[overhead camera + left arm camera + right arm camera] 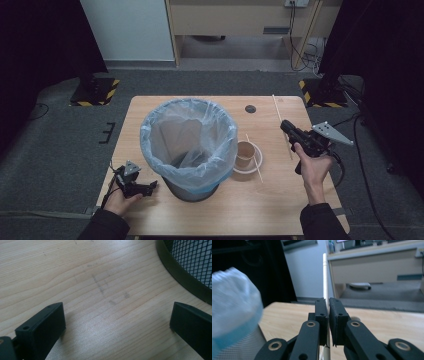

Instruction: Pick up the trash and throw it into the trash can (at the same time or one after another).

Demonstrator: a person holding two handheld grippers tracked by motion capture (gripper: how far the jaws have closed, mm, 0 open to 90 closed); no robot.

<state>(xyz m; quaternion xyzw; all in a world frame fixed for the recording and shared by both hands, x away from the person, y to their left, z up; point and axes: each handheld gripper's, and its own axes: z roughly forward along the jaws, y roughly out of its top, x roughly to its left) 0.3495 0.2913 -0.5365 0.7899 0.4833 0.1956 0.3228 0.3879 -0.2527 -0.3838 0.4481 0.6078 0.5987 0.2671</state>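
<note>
At the left edge of the light wooden table [280, 200], the left gripper [137, 186] lies low in the person's left hand [120, 200], its two black jaws spread wide with only bare wood grain between them in the left gripper view. Just beside it, toward the middle of the table, stands the dark mesh waste bin lined with a pale blue plastic bag [189, 145]; its black base ring and mesh wall [190, 267] curve across the top right corner of the left gripper view, close to the far jaw but not touching it. The bin is tall and broad, and it stands between the two hands.

Right of the bin, touching or nearly touching its bag, a brown paper cup [245, 154] sits on a shallow white dish [248, 167]. A thin wooden stick [254, 159] lies slantwise over the dish's right side. Farther back, a small dark round spot [250, 108] marks the tabletop.

On the right, the right gripper [286, 126] is raised off the table in the person's right hand [314, 167], jaws clamped narrow on a long, pale, slender stick [325, 277]. From above, the stick [281, 125] runs from near the table's far edge back toward the hand, and in the right gripper view it rises upright between the pressed pads, well apart from the bin's blurred bag [234, 307] at the left.
</note>
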